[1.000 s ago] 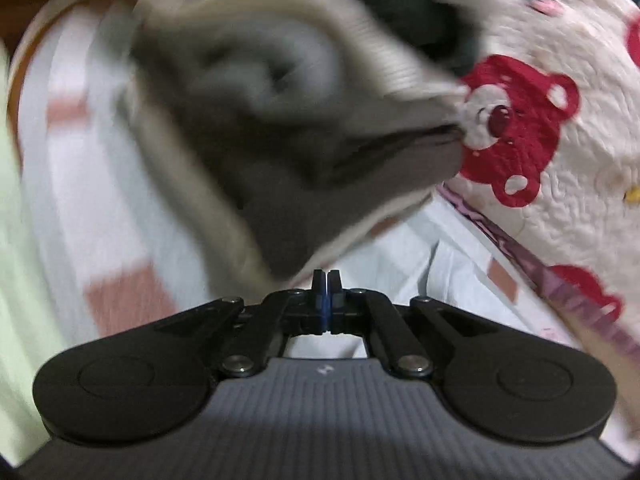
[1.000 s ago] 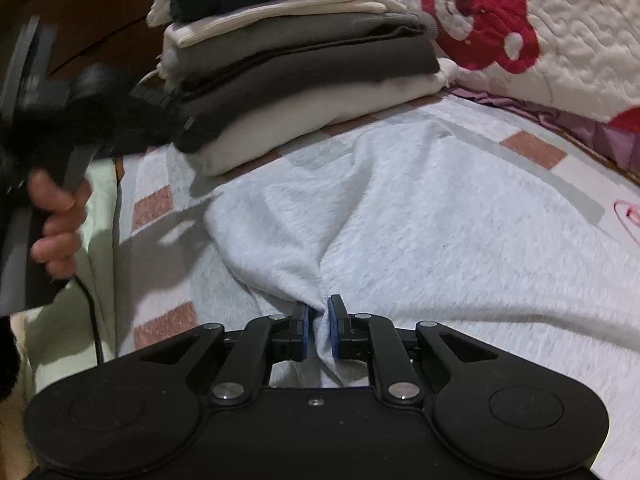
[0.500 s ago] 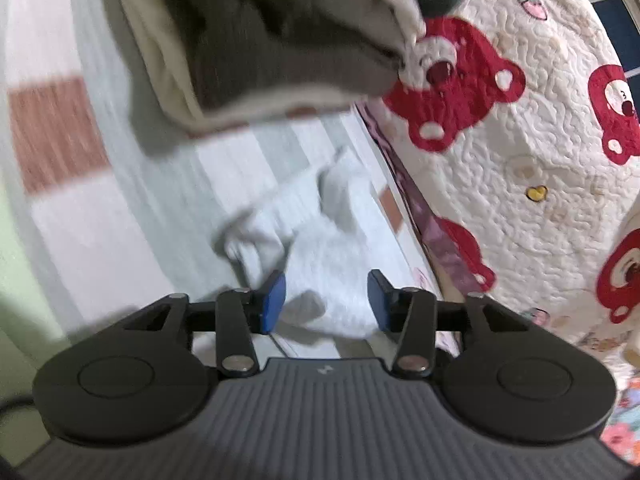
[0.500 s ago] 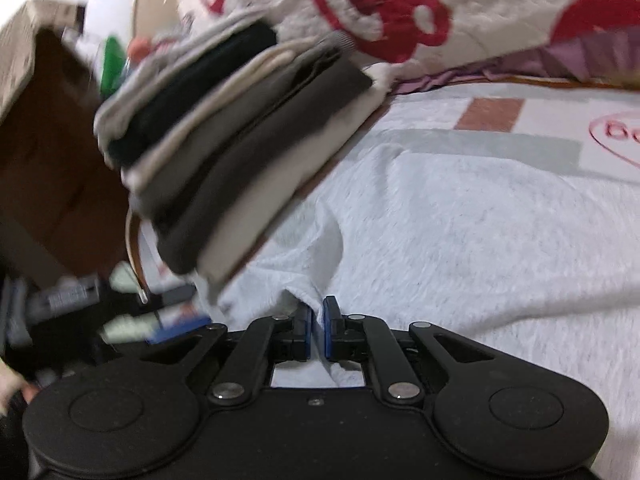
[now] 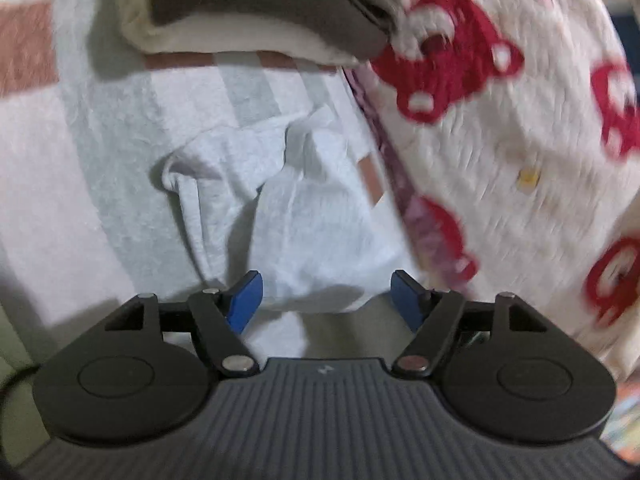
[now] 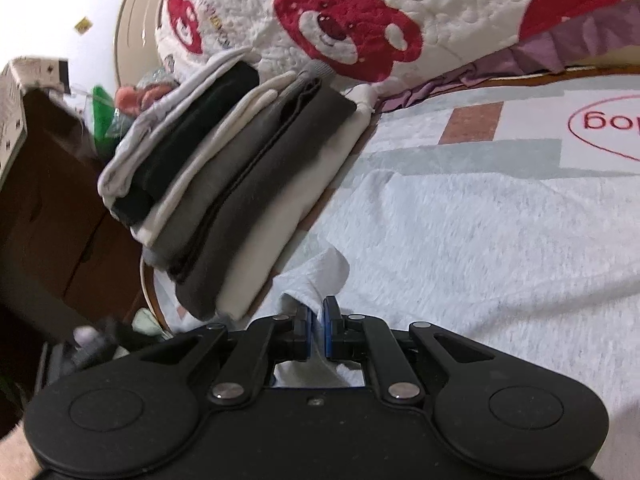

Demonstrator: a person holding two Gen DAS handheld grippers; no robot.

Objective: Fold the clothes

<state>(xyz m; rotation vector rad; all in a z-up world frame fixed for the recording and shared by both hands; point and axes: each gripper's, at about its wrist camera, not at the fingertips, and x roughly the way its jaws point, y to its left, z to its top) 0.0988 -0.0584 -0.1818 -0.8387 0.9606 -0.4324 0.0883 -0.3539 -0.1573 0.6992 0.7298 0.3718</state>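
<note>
On the patterned bed sheet, beside a stack of folded clothes, a pale grey garment lies spread — the right gripper pinches its bunched corner, probably to lift an edge. The left gripper hovers spread wide over another rumpled end, likely lining up a matching hold.
</note>
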